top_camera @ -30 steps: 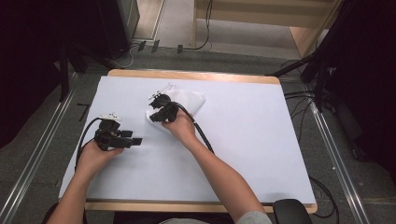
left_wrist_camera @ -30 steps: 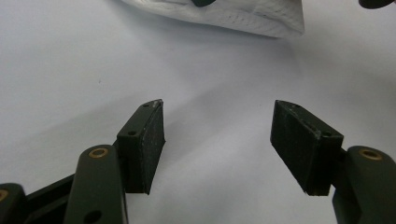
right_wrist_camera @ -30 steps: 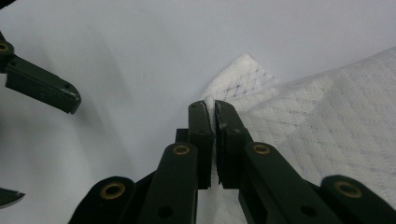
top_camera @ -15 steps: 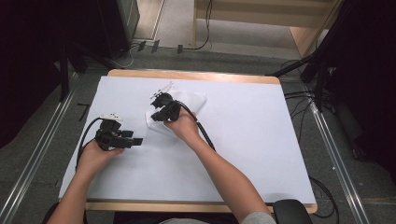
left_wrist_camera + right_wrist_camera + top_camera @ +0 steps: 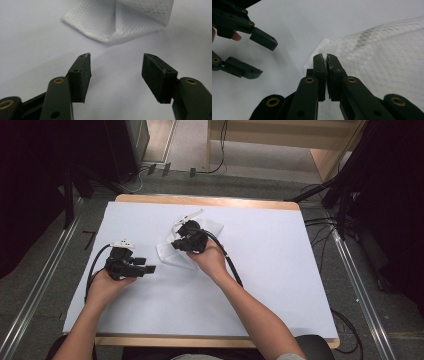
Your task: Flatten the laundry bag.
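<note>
A white mesh cloth [image 5: 169,256] lies crumpled on the white-covered table [image 5: 280,270], a little left of its middle. My right gripper [image 5: 176,245] is shut on an edge of the cloth [image 5: 387,57], and the fabric shows pinched between the closed pads of that gripper [image 5: 327,58]. My left gripper [image 5: 149,266] rests to the left, pointing at the cloth [image 5: 120,22]. In its own view, this left gripper [image 5: 116,67] stands open with nothing between the jaws, which have just been closing a little. It also shows in the right gripper view as an open left gripper [image 5: 268,59].
A wooden rim [image 5: 210,200] borders the table at the far side. Metal rails [image 5: 35,305] run along both sides of the table. Cables [image 5: 325,227] lie on the floor to the right, and dark equipment stands at the back left and right.
My right gripper has risen a little with the cloth's edge, and the cloth now bunches and folds toward the left gripper. The left hand has stayed where it was.
</note>
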Action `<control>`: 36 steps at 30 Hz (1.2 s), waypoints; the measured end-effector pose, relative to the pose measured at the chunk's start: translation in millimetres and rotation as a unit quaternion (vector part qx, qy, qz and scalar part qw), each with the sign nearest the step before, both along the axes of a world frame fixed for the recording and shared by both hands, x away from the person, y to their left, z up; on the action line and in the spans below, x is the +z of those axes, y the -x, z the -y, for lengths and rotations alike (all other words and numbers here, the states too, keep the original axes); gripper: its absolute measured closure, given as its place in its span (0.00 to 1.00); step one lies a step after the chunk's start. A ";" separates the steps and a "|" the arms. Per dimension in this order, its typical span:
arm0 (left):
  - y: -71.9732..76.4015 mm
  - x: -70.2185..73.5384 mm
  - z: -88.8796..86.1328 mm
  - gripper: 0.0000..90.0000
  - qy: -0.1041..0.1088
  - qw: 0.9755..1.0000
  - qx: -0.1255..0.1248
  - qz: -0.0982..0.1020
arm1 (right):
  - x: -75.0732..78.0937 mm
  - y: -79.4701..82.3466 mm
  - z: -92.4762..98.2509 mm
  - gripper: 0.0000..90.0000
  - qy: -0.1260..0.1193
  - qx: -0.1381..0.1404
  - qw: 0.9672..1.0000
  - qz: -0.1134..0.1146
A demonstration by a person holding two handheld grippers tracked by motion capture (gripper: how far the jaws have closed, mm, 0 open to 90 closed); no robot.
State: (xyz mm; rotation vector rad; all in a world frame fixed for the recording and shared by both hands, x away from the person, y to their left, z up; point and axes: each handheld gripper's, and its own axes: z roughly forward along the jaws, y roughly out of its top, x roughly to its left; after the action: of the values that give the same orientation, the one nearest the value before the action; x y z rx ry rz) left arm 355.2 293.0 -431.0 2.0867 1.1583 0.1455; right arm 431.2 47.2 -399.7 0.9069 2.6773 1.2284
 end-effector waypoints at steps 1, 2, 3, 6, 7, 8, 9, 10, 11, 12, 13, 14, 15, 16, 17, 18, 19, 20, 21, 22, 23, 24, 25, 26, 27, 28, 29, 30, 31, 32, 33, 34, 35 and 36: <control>-0.9 -0.2 1.6 0.48 0.002 1.000 0.001 -0.004 | 0.0 0.0 0.0 0.99 0.000 0.000 1.000 0.000; -2.2 -0.5 3.0 0.52 0.003 1.000 0.000 -0.007 | 0.9 2.7 5.1 0.99 -0.002 -0.006 1.000 0.002; -3.6 -0.6 4.3 0.54 0.004 1.000 -0.002 -0.009 | 1.0 3.7 7.7 0.99 -0.006 -0.007 1.000 0.003; -7.4 0.3 8.2 0.64 0.010 1.000 0.000 -0.008 | 0.6 6.4 13.8 0.99 -0.009 -0.009 1.000 0.005; -8.4 1.3 9.7 0.72 0.011 1.000 0.003 -0.008 | 0.3 7.3 15.3 0.99 -0.010 -0.011 1.000 0.005; -9.6 2.3 10.9 0.72 0.014 1.000 0.001 -0.008 | 0.3 7.3 15.3 0.99 -0.010 -0.011 1.000 0.005; -10.5 3.7 12.1 0.77 0.014 1.000 0.003 -0.002 | -0.2 7.7 16.9 0.99 -0.009 -0.010 1.000 0.007; -11.3 4.7 13.8 0.90 0.022 1.000 0.002 0.001 | -0.9 8.1 19.7 0.99 -0.007 -0.011 1.000 0.004; -12.3 5.9 15.7 0.90 0.023 1.000 -0.002 0.002 | -0.9 8.1 19.7 0.99 -0.007 -0.011 1.000 0.004; -13.1 6.0 18.0 0.96 0.019 1.000 -0.011 0.005 | -0.8 8.8 21.2 0.99 -0.006 -0.014 1.000 0.003; -13.3 6.0 21.7 1.00 0.008 1.000 -0.013 0.010 | -0.7 9.3 23.1 0.99 -0.008 -0.015 1.000 0.007; -14.0 6.0 24.9 1.00 0.004 1.000 -0.016 0.012 | -0.4 9.6 24.8 0.99 -0.008 -0.015 1.000 0.009; -15.6 5.9 27.5 1.00 0.010 1.000 -0.019 0.010 | 0.0 9.9 26.7 0.99 -0.007 -0.016 1.000 0.009; -20.1 6.4 33.3 1.00 0.014 1.000 -0.019 0.012 | 0.1 10.0 30.5 0.99 -0.010 -0.021 1.000 0.009; -22.7 6.6 36.7 1.00 0.016 1.000 -0.017 0.014 | -0.2 9.8 32.5 0.99 -0.009 -0.023 1.000 0.009; -22.7 6.6 36.7 1.00 0.016 1.000 -0.017 0.014 | -0.6 9.9 34.4 0.99 -0.009 -0.026 1.000 0.008; -25.3 6.5 39.6 1.00 0.019 0.999 -0.020 0.017 | -1.2 9.8 36.3 0.99 -0.011 -0.026 1.000 0.009; -30.2 3.7 46.0 1.00 0.016 0.999 -0.019 0.021 | -1.4 10.1 38.5 0.99 -0.010 -0.028 1.000 0.009; -30.2 3.7 46.0 1.00 0.016 0.999 -0.019 0.021 | -1.4 10.7 40.5 0.99 -0.010 -0.031 0.999 0.007; -32.5 0.8 49.0 1.00 0.014 1.000 -0.017 0.018 | -1.7 10.9 42.7 0.99 -0.010 -0.032 0.999 0.008; -34.8 -2.6 51.6 1.00 0.010 1.000 -0.016 0.014 | -1.7 10.9 42.7 0.99 -0.010 -0.032 0.999 0.008; -38.0 -8.6 54.5 1.00 0.000 1.000 -0.021 0.002 | -1.9 11.7 46.6 0.99 -0.010 -0.036 0.999 0.009; -38.0 -8.6 54.5 1.00 0.000 1.000 -0.021 0.002 | -1.9 11.7 46.6 0.99 -0.010 -0.036 0.999 0.009; -39.3 -11.3 55.3 1.00 -0.005 1.000 -0.022 -0.004 | -1.9 12.2 48.5 0.99 -0.011 -0.036 0.999 0.010; -41.4 -15.7 55.2 1.00 -0.011 1.000 -0.023 -0.012 | -1.8 13.5 52.5 0.99 -0.012 -0.040 0.999 0.008; -41.4 -15.7 55.2 1.00 -0.011 1.000 -0.023 -0.012 | -1.8 13.5 52.5 0.99 -0.012 -0.040 0.999 0.008; -42.2 -17.5 55.7 1.00 -0.014 1.000 -0.023 -0.016 | -2.5 14.0 55.9 0.99 -0.011 -0.042 0.999 0.011; -42.9 -18.9 56.0 1.00 -0.021 0.999 -0.023 -0.016 | -2.5 14.0 55.9 0.99 -0.011 -0.042 0.999 0.011; -43.8 -20.1 55.8 1.00 -0.022 0.999 -0.024 -0.017 | -3.0 14.6 59.2 0.99 -0.011 -0.044 0.999 0.010; -44.5 -22.0 56.5 1.00 -0.027 0.999 -0.026 -0.021 | -3.2 14.9 60.9 0.99 -0.013 -0.046 0.999 0.011; -44.5 -22.0 56.5 1.00 -0.027 0.999 -0.026 -0.021 | -3.2 14.9 60.9 0.99 -0.013 -0.046 0.999 0.011; -44.6 -23.2 56.9 1.00 -0.028 0.999 -0.030 -0.022 | -2.7 16.5 64.5 0.99 -0.015 -0.049 0.999 0.010; -44.7 -24.0 57.3 1.00 -0.025 0.999 -0.031 -0.023 | -2.7 17.5 66.4 0.99 -0.015 -0.051 0.999 0.012; -44.7 -24.0 57.3 1.00 -0.025 0.999 -0.031 -0.023 | -2.5 18.5 68.4 0.99 -0.014 -0.050 0.999 0.013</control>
State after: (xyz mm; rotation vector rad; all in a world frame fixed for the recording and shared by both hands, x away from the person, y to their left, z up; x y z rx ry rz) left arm 399.9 235.7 -455.1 2.1772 1.1261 0.0990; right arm 412.7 -21.2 -402.2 1.0081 2.5665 1.2513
